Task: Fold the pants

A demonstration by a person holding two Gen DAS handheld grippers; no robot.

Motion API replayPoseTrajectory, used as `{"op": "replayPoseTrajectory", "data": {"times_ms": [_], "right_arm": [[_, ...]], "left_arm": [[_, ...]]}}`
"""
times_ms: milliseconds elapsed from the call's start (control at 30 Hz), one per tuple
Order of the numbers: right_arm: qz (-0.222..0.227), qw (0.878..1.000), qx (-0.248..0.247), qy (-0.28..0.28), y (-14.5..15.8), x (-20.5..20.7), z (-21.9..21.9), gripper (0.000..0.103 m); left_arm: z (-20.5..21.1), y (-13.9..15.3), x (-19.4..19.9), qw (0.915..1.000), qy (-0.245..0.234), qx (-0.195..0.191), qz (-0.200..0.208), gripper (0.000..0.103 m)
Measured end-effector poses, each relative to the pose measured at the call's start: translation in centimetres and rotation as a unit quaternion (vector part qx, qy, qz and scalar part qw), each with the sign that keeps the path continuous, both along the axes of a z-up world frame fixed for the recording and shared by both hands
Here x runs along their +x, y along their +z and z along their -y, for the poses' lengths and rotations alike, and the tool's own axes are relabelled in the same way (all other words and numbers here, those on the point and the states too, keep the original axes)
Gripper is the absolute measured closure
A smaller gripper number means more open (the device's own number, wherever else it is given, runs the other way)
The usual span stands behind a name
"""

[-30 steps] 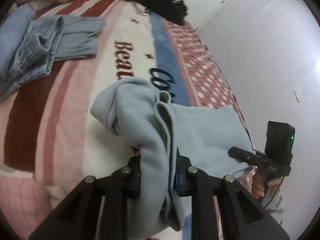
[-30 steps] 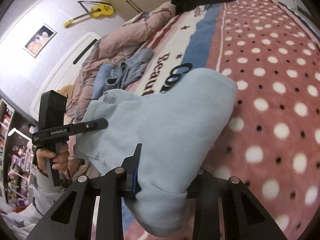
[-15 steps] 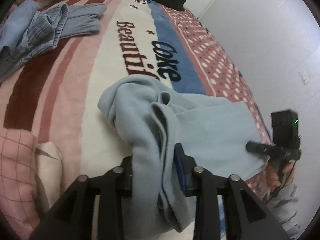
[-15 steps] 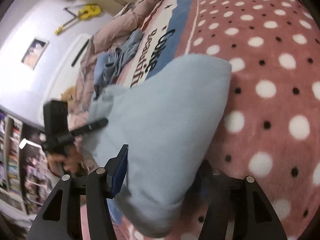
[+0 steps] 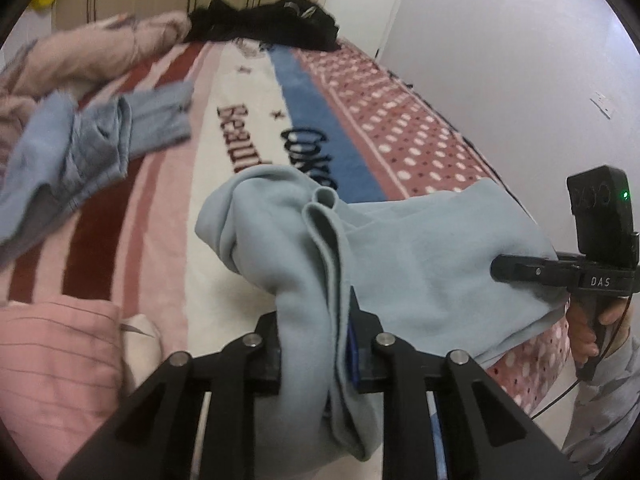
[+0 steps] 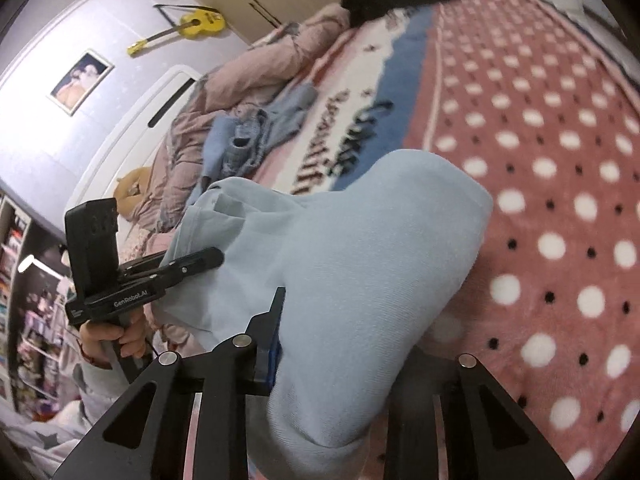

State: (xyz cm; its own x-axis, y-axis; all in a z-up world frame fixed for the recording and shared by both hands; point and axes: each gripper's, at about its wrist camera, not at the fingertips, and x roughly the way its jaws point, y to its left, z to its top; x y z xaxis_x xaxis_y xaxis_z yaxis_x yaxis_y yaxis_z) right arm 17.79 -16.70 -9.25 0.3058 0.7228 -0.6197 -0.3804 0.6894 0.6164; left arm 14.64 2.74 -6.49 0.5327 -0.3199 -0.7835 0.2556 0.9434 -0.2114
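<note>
Closing again on the light blue pants

Gripping opposite ends, both tools hold the light blue pants (image 5: 420, 248) raised over the patterned blanket (image 5: 248, 128). The left gripper (image 5: 316, 344) is closing, its fingers pinching a bunched fold at 6 o'clock; half a second ago they stood wider around the same fold. The right gripper (image 6: 336, 344) is closing too, cloth filling its jaws, where half a second earlier the gap was much broader. In the left view the darker blue garment (image 5: 92, 148) lies at 9 o'clock, as before, and the black clothes (image 5: 272, 24) at 12 o'clock.
</note>
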Motion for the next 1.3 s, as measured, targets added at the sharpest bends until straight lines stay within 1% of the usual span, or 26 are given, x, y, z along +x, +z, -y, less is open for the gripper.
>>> {"op": "replayPoseTrajectory", "data": {"times_ms": [133, 300, 367, 433, 467, 633, 767, 833, 867, 933, 967, 1033, 1133, 1300], "right_arm": [[0.033, 0.999, -0.002, -0.002, 3.5, -1.8, -1.2, 0.081], [0.064, 0.998, -0.006, 0.011, 7.0, -3.6, -3.7, 0.081], [0.076, 0.997, -0.007, 0.019, 8.3, -4.2, -5.2, 0.081], [0.089, 0.995, -0.011, 0.032, 9.6, -4.8, -7.4, 0.081], [0.092, 0.995, -0.012, 0.037, 9.8, -5.0, -7.9, 0.081], [0.108, 0.991, -0.017, 0.073, 11.2, -5.8, -13.4, 0.081], [0.111, 0.987, -0.027, 0.110, 11.7, -6.2, -18.7, 0.081], [0.113, 0.984, -0.038, 0.129, 11.6, -6.2, -21.9, 0.081], [0.111, 0.983, -0.040, 0.137, 11.4, -6.2, -23.2, 0.081], [0.107, 0.982, -0.043, 0.151, 11.0, -6.2, -25.7, 0.081], [0.106, 0.981, -0.045, 0.156, 10.7, -6.2, -26.8, 0.081], [0.105, 0.979, -0.053, 0.169, 10.1, -6.2, -29.3, 0.081], [0.091, 0.976, -0.064, 0.189, 8.7, -5.9, -32.5, 0.081], [0.088, 0.971, -0.086, 0.203, 6.8, -5.5, -35.6, 0.081]], "left_arm": [[-1.1, 2.6, -1.7, 0.9995, -0.001, -0.007, 0.032, 0.085], [-4.1, 5.9, -4.3, 0.9978, 0.003, -0.011, 0.065, 0.085], [-5.9, 7.2, -5.3, 0.9969, 0.011, -0.010, 0.078, 0.085], [-7.6, 8.0, -6.1, 0.9961, 0.021, -0.009, 0.086, 0.085], [-8.2, 8.2, -6.5, 0.9958, 0.025, -0.009, 0.087, 0.085], [-13.2, 8.9, -8.7, 0.9939, 0.055, -0.007, 0.096, 0.085], [-18.4, 9.1, -9.6, 0.9924, 0.086, -0.006, 0.088, 0.085], [-20.5, 9.1, -9.6, 0.9923, 0.093, -0.007, 0.081, 0.085], [-22.2, 9.0, -9.6, 0.9920, 0.102, -0.006, 0.074, 0.085], [-24.2, 8.8, -9.5, 0.9911, 0.115, 0.000, 0.066, 0.085], [-25.7, 8.5, -9.4, 0.9902, 0.126, 0.008, 0.059, 0.085], [-27.5, 8.1, -9.2, 0.9888, 0.139, 0.019, 0.052, 0.085], [-29.8, 7.3, -8.7, 0.9876, 0.151, 0.022, 0.038, 0.085], [-32.8, 4.5, -7.0, 0.9858, 0.165, 0.029, 0.006, 0.085]]}}
